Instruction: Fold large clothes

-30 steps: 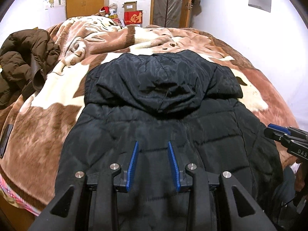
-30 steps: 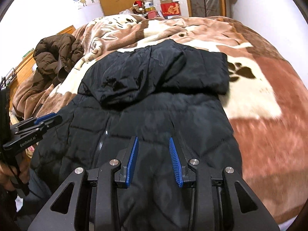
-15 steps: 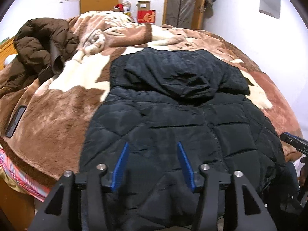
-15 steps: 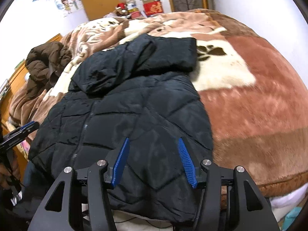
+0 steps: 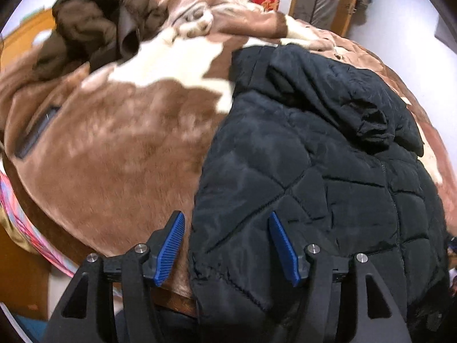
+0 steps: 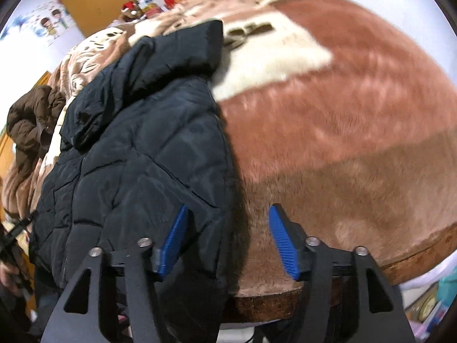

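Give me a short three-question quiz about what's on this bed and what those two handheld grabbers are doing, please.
1. True or false: the black jacket lies spread on the brown and white blanket.
2. Which garment sits bunched at the far side of the bed? A) a brown coat B) a red sweater C) blue jeans
3. Fill in: the left gripper straddles the jacket's left ____, the right gripper its right one.

Key
1. True; its hood is folded down over the back.
2. A, the brown coat.
3. Edge. Both sets of fingers are opening, and their pads are not pressing on the fabric.
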`<act>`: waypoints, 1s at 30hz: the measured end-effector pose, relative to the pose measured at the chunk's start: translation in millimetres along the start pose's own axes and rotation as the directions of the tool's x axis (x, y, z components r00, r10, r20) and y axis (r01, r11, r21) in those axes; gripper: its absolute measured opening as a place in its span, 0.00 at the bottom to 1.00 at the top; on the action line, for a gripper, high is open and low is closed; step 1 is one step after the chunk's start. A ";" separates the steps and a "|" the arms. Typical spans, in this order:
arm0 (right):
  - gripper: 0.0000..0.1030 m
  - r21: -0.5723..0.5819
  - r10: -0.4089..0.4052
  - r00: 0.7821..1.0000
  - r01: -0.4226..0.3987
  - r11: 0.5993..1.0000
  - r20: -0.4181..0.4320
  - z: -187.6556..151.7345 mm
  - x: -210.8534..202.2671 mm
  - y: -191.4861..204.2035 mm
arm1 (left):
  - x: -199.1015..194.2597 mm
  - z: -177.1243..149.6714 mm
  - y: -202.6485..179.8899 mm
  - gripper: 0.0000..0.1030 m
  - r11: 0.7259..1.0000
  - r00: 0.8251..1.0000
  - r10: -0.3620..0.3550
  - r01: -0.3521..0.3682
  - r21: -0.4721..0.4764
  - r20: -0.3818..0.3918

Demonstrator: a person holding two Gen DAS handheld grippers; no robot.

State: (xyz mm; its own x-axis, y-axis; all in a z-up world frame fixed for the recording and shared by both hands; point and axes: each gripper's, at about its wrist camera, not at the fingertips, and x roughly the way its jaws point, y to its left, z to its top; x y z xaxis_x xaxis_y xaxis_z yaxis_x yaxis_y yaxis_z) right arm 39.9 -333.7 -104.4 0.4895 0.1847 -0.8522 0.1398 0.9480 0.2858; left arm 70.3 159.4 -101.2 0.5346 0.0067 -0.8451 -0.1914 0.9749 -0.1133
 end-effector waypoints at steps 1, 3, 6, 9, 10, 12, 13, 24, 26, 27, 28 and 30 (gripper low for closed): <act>0.61 0.003 0.014 1.000 -0.014 1.000 -0.011 -1.6 1.2 0.3 | 0.3 -3.0 -1.2 0.62 1.000 1.000 -0.006 0.006 0.002 -0.004; 0.61 -0.010 0.038 0.999 -0.039 0.999 -0.037 -5.3 3.1 3.8 | -0.5 -9.3 -5.0 0.62 1.000 1.000 -0.008 0.008 0.022 -0.009; 0.60 -0.025 0.070 0.995 -0.072 0.997 -0.074 -9.5 6.1 10.3 | -4.0 -17.8 -8.7 0.62 1.000 1.000 -0.016 0.016 0.023 -0.018; 0.60 -0.034 0.092 0.991 -0.096 0.995 -0.101 -15.2 7.4 16.7 | -7.1 -25.8 -9.4 0.62 1.000 0.999 -0.023 0.023 0.008 -0.031; 0.60 -0.033 0.096 0.990 -0.100 0.994 -0.106 -16.8 7.9 17.8 | -7.6 -28.0 -9.0 0.62 1.000 0.999 -0.025 0.025 0.003 -0.038; 0.55 -0.022 0.107 0.987 -0.110 0.994 -0.116 -20.2 8.0 17.7 | -6.9 -32.9 -9.0 0.62 0.999 0.998 -0.032 0.031 -0.008 -0.059; 0.51 -0.018 0.108 0.987 -0.111 0.994 -0.118 -20.8 7.9 18.2 | -6.5 -35.0 -9.0 0.62 0.999 0.997 -0.032 0.032 -0.011 -0.072; 0.13 -0.029 0.175 0.984 -0.176 0.984 -0.037 -5.1 -32.2 35.0 | -49.9 -14.1 -13.0 0.15 0.983 0.984 -0.174 0.176 -0.057 0.034; 0.13 -0.040 0.203 0.979 -0.203 0.978 0.007 4.7 -49.0 40.8 | -67.9 -0.7 -14.7 0.15 0.977 0.975 -0.202 0.207 -0.051 0.090; 0.13 -0.049 0.212 0.977 -0.211 0.976 0.027 9.0 -57.0 43.8 | -77.4 7.5 -15.2 0.15 0.974 0.969 -0.215 0.221 -0.044 0.120; 0.12 -0.057 0.220 0.975 -0.217 0.975 0.045 13.2 -63.6 46.5 | -85.8 14.9 -15.5 0.15 0.971 0.963 -0.226 0.234 -0.040 0.147; 0.12 -0.066 0.242 0.966 -0.237 0.969 0.088 22.2 -80.0 51.6 | -101.0 28.5 -14.6 0.15 0.966 0.950 -0.245 0.257 -0.037 0.192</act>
State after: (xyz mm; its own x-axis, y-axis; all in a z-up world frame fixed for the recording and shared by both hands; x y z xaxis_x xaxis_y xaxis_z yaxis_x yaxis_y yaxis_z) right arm 27.0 -305.3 -11.7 0.5826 0.3849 -0.7158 -0.0370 0.8924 0.4497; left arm 42.5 150.9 0.8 0.7132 -0.1898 -0.6748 -0.0780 0.9352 -0.3455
